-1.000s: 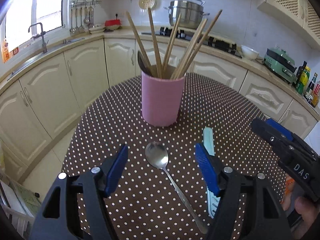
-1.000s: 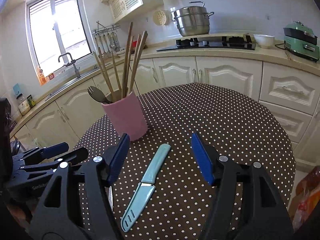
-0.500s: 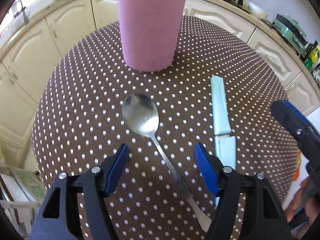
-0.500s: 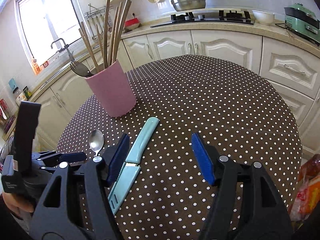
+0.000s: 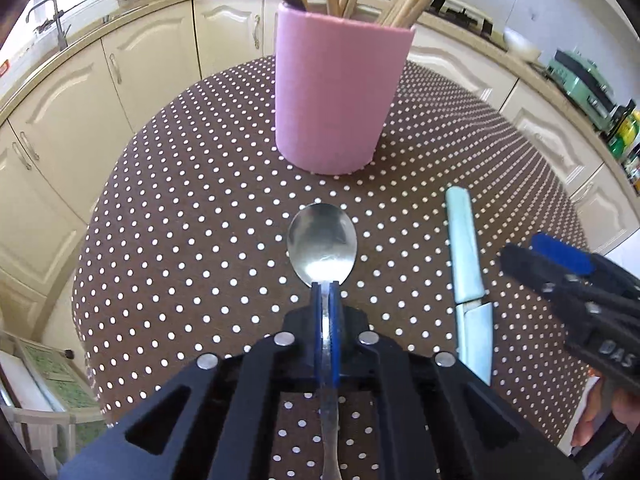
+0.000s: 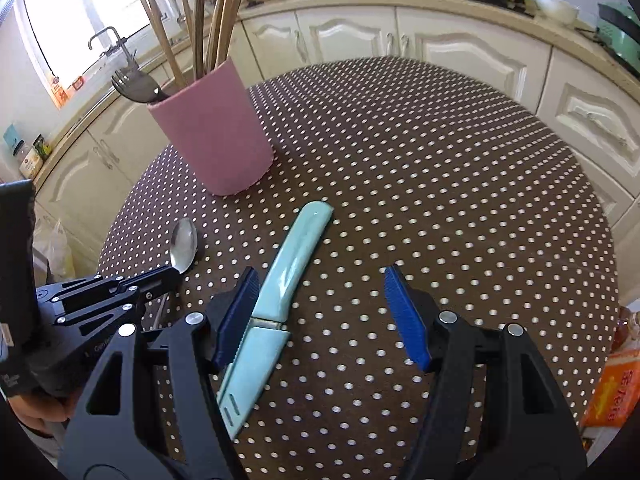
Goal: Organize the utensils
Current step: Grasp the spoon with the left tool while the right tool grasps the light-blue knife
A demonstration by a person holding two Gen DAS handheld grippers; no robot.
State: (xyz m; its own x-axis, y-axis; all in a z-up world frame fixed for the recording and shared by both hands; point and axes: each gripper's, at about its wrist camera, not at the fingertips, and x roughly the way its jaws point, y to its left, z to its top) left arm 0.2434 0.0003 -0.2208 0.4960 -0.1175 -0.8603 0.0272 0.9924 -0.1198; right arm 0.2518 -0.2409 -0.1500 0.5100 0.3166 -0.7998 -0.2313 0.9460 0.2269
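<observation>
My left gripper (image 5: 327,292) is shut on the neck of a metal spoon (image 5: 322,240), whose bowl points toward a pink utensil cup (image 5: 340,92) with chopsticks and a fork in it. A pale teal sheathed knife (image 5: 466,272) lies to the spoon's right. In the right wrist view my right gripper (image 6: 320,312) is open low over the knife (image 6: 280,288), whose joint lies by the left finger. The cup (image 6: 216,136), the spoon (image 6: 183,245) and my left gripper (image 6: 168,278) show at the left.
The round table has a brown polka-dot cloth (image 6: 440,184). Cream kitchen cabinets (image 6: 460,48) curve around behind it. An orange packet (image 6: 608,392) lies beyond the table's right edge. A sink tap (image 5: 54,20) is at the far left.
My left gripper has come down and shut on the spoon's neck. My right gripper has moved forward and lower over the knife, still open.
</observation>
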